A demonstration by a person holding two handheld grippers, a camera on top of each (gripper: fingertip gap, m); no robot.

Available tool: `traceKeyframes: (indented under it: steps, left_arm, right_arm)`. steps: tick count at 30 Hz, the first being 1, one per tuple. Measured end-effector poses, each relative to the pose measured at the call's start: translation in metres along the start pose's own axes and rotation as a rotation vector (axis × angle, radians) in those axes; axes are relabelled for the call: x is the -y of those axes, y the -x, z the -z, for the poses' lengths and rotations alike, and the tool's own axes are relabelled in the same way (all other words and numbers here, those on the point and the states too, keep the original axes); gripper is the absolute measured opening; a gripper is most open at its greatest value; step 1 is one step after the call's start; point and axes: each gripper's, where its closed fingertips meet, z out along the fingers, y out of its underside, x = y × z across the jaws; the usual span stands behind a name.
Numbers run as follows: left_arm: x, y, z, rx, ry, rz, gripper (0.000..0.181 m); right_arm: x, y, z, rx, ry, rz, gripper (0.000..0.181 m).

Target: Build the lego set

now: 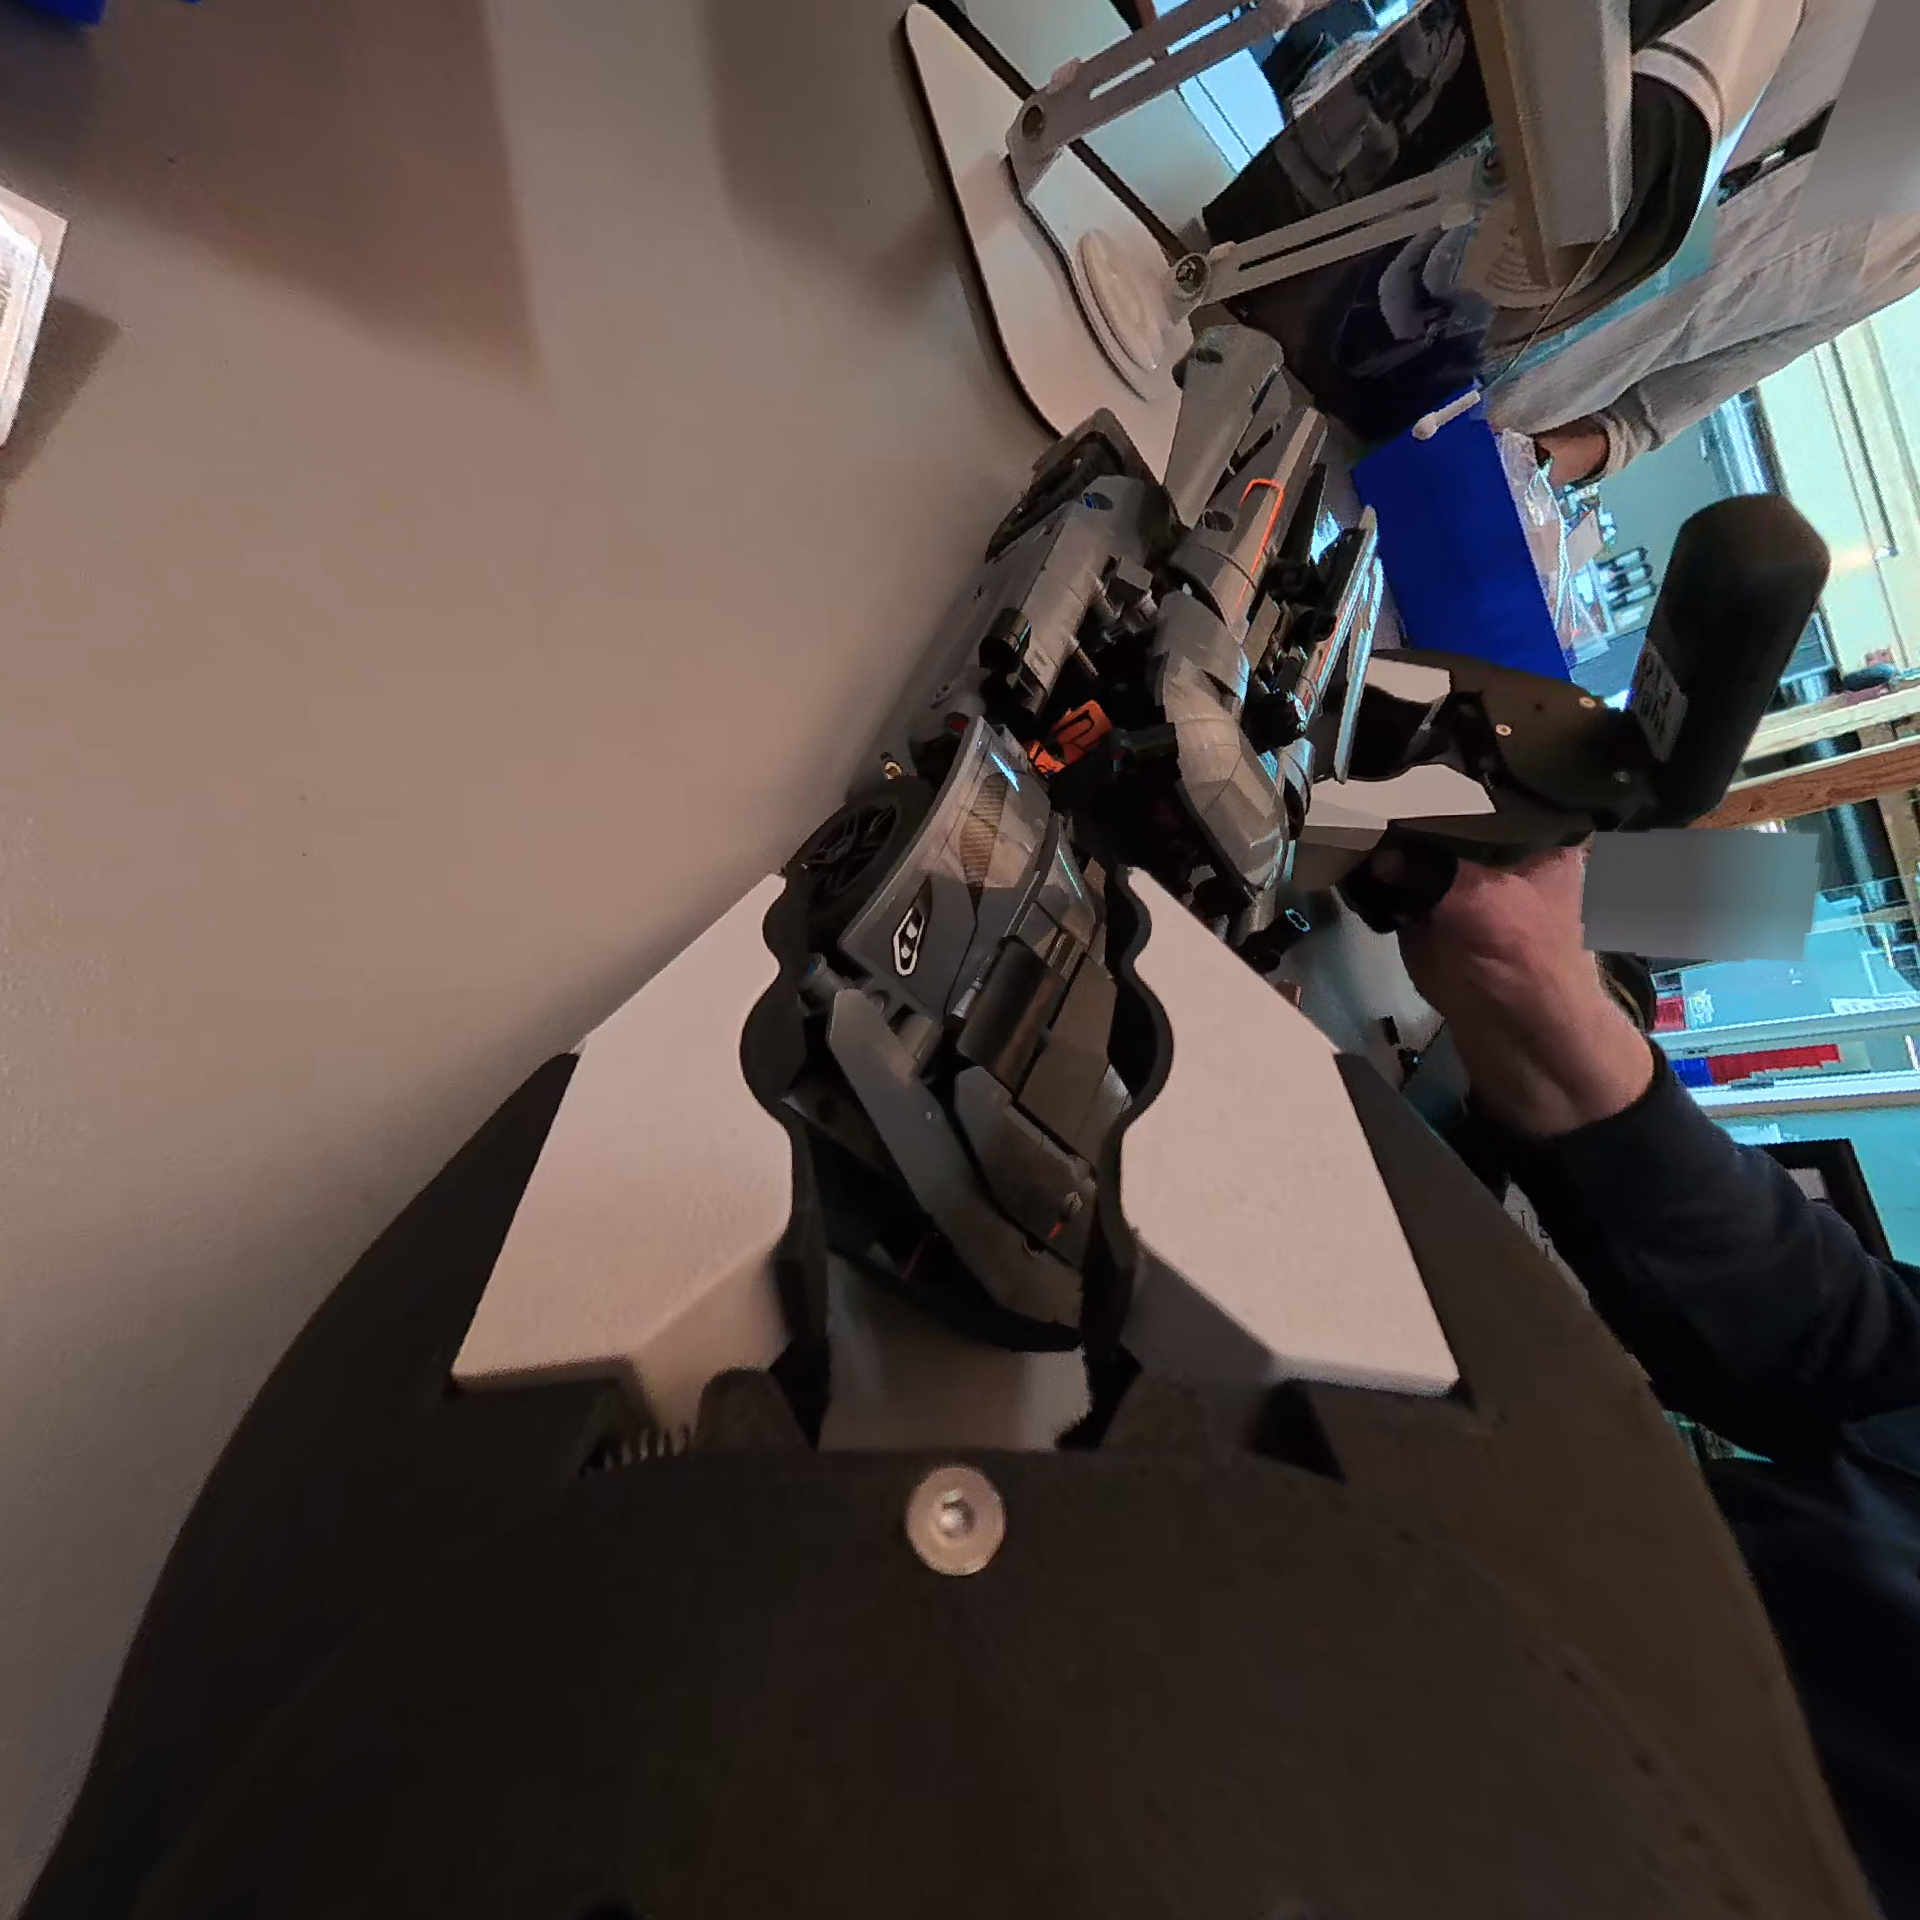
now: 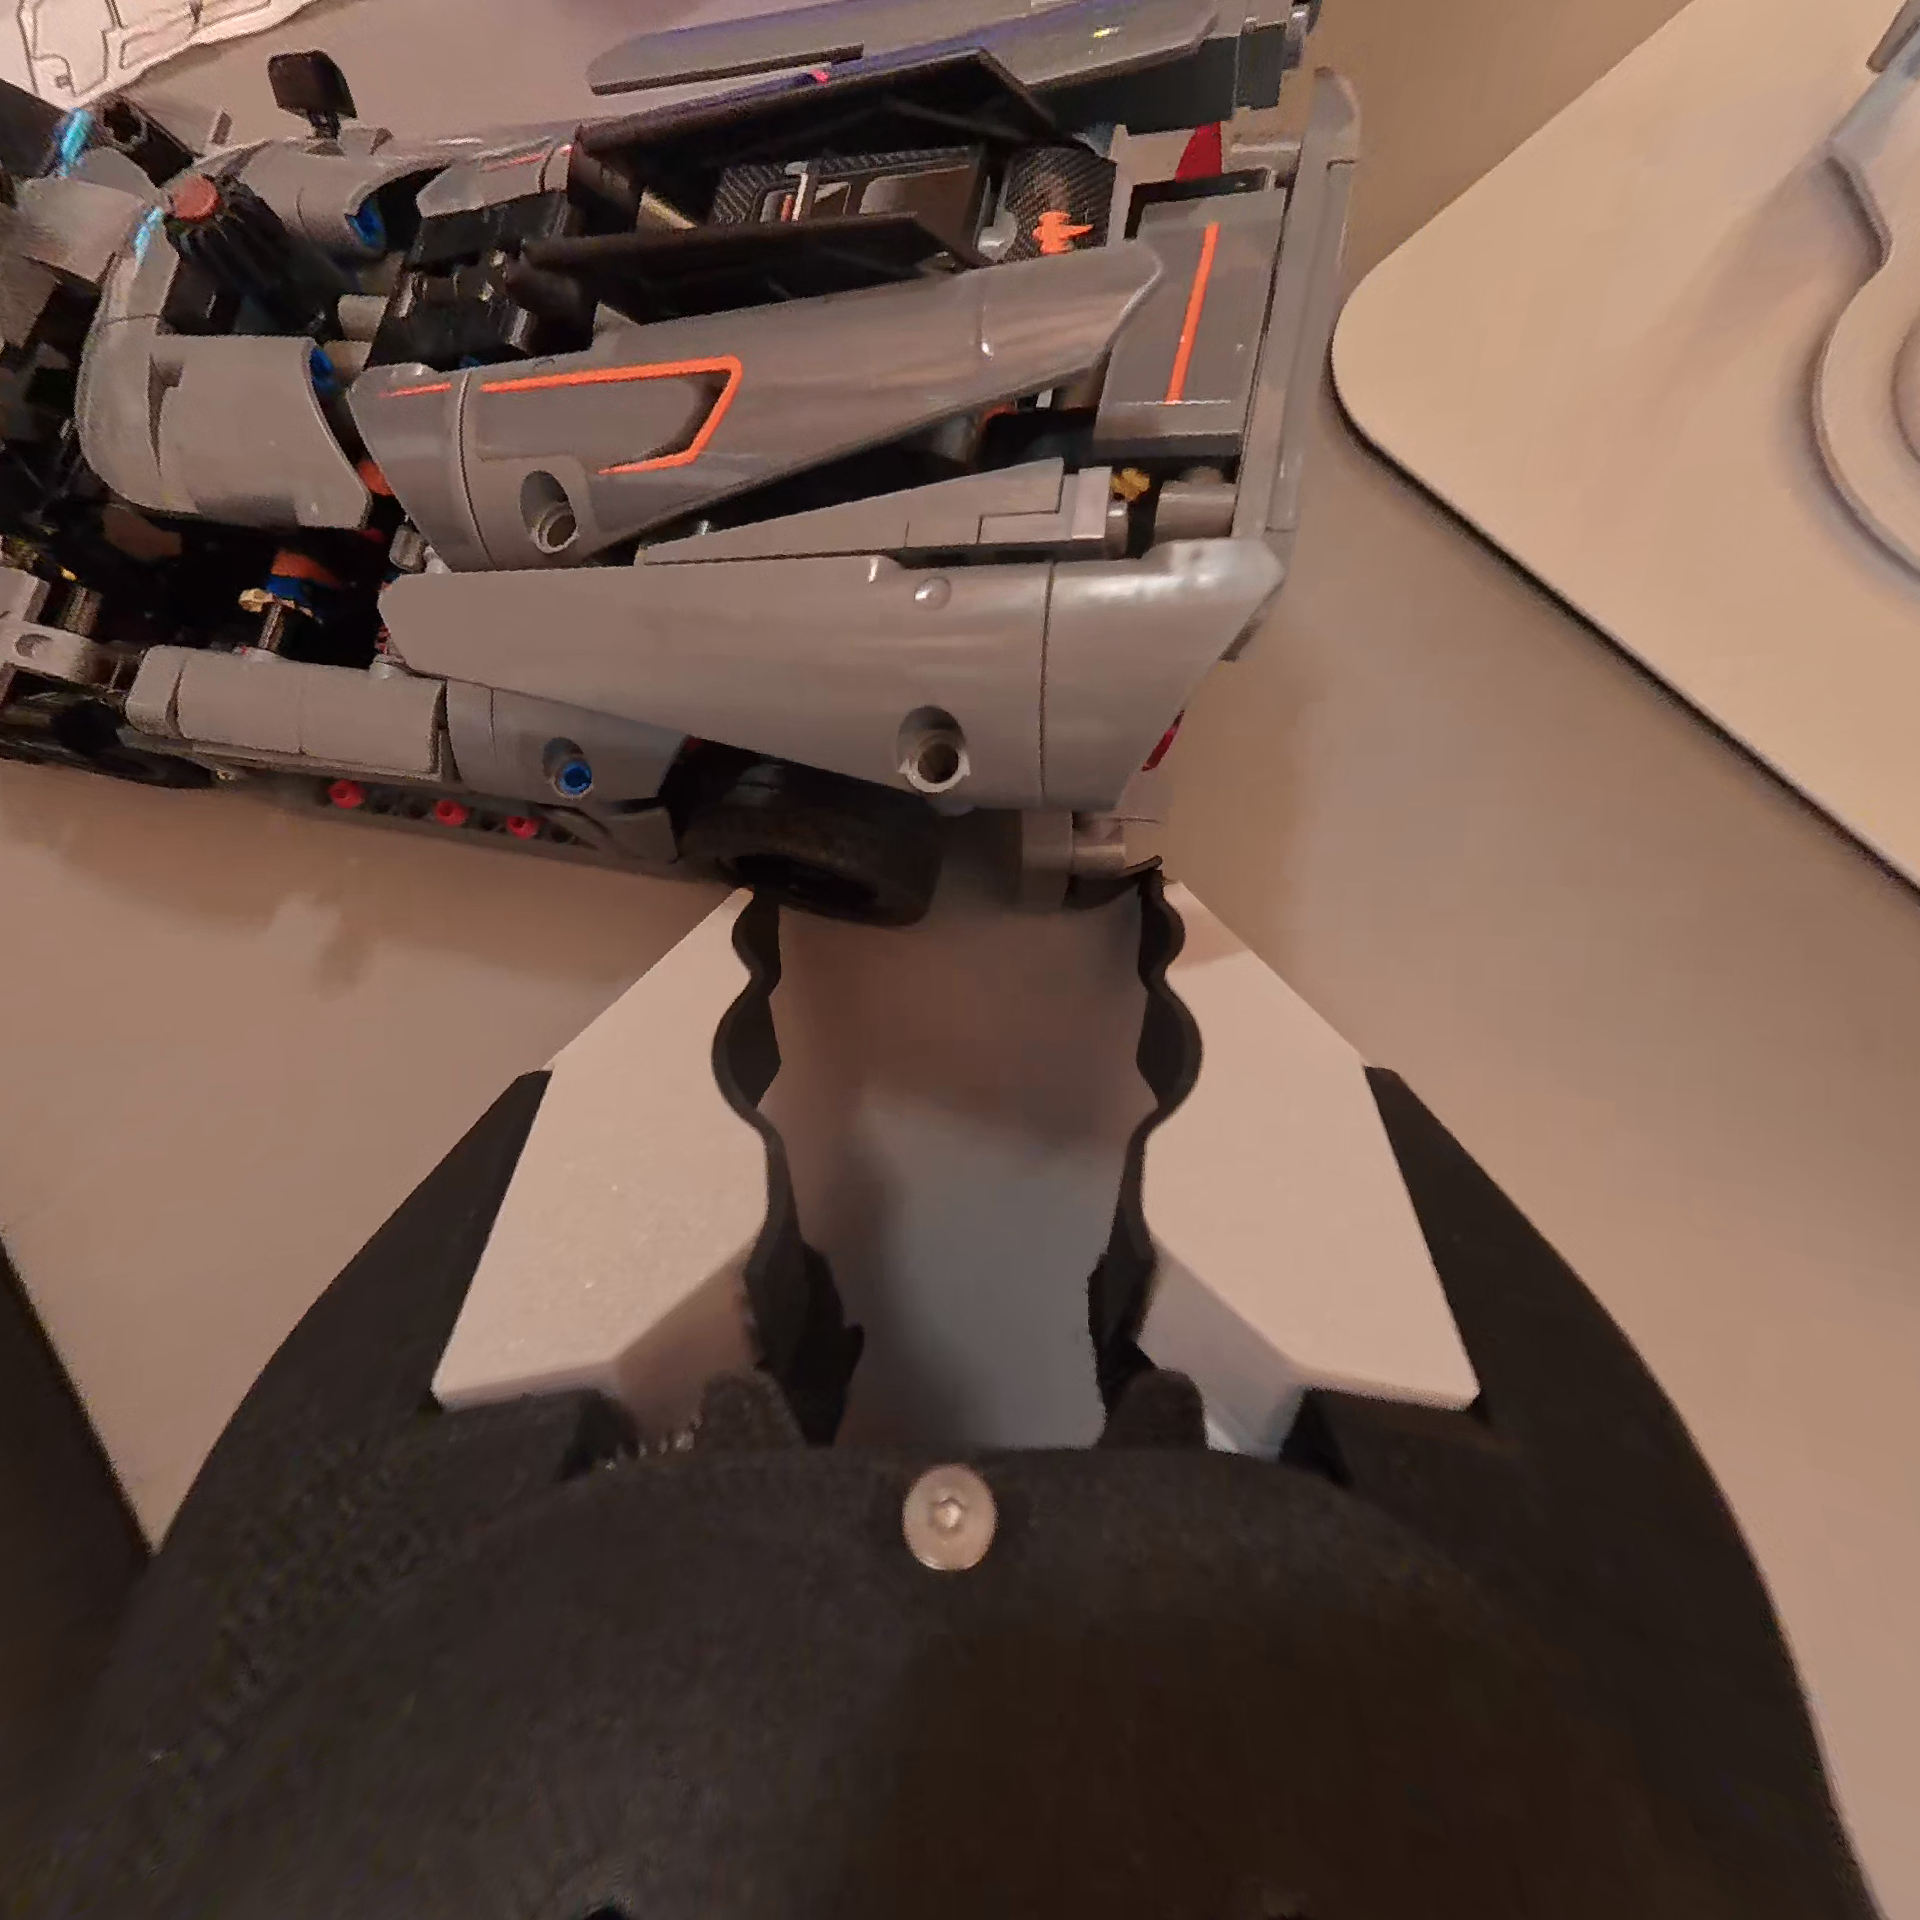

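Note:
A grey lego car with orange stripes lies on the beige table. My left gripper is shut on the car's front end, with the nose and hood between its fingers. In the right wrist view the car's rear side fills the top. My right gripper is open, its fingertips at the lower rear corner beside the rear wheel, with bare table between them. The right gripper also shows in the left wrist view, at the car's far side, held by a hand.
A white monitor stand base lies just past the car's rear. A blue bin stands behind the car. A printed sheet lies at the far left. A clear box sits at the table's left edge.

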Motion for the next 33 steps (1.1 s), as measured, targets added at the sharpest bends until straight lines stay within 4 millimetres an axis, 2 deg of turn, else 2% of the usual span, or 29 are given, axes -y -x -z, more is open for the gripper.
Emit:
traceKeyframes:
  steps: [8,13,16,22,26,33]
  left_arm:
    - [0.001,-0.002,0.000,-0.016,-0.036,0.059,0.055]
    - [0.004,-0.002,0.003,-0.026,-0.079,0.067,0.056]
    - [0.003,-0.001,0.009,-0.002,-0.096,0.050,0.054]
    - [-0.004,-0.003,0.021,0.057,-0.104,0.007,0.063]
    - [-0.008,-0.002,0.029,0.094,-0.111,-0.014,0.065]
    - [-0.012,0.000,0.038,0.113,-0.130,-0.016,0.065]
  right_arm:
    - [0.006,-0.006,-0.004,0.070,-0.005,0.012,0.070]
    - [0.000,-0.004,0.002,0.067,0.027,0.038,0.070]
    - [-0.011,-0.004,0.014,0.036,0.052,0.061,0.071]
    - [-0.020,0.003,0.056,0.058,-0.012,0.040,0.068]
    - [-0.032,-0.005,0.075,0.040,-0.045,0.022,0.067]
    - [-0.051,-0.008,0.092,0.044,-0.086,0.005,0.061]
